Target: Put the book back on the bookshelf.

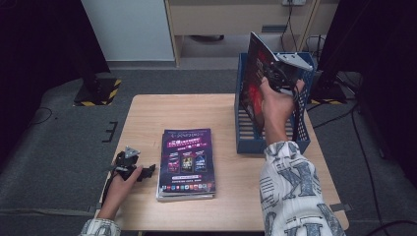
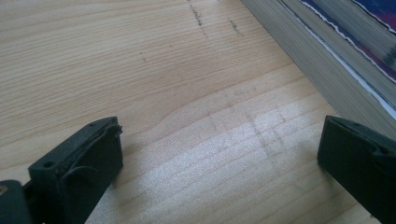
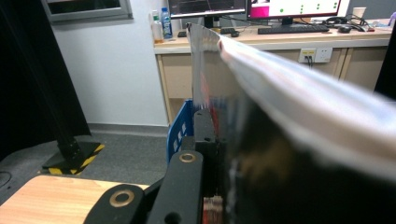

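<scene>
Above: right gripper [image 1: 279, 73] clamps magazine [image 1: 253, 78] upright over blue crate [image 1: 251, 140]. Left gripper [image 1: 132, 164], jaws apart and empty, rests on table [image 1: 142, 113] beside magazine stack [image 1: 187, 162].

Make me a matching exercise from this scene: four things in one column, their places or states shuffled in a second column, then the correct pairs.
Things:
1. left hand-held gripper
2. right hand-held gripper
3. stack of magazines
4. blue crate

Places or states:
A. stands at the table's far right corner
B. lies flat near the middle of the table
C. jaws open, low over the wood beside the stack
D. shut on a magazine held upright over the crate

Pairs: 1-C, 2-D, 3-B, 4-A
</scene>
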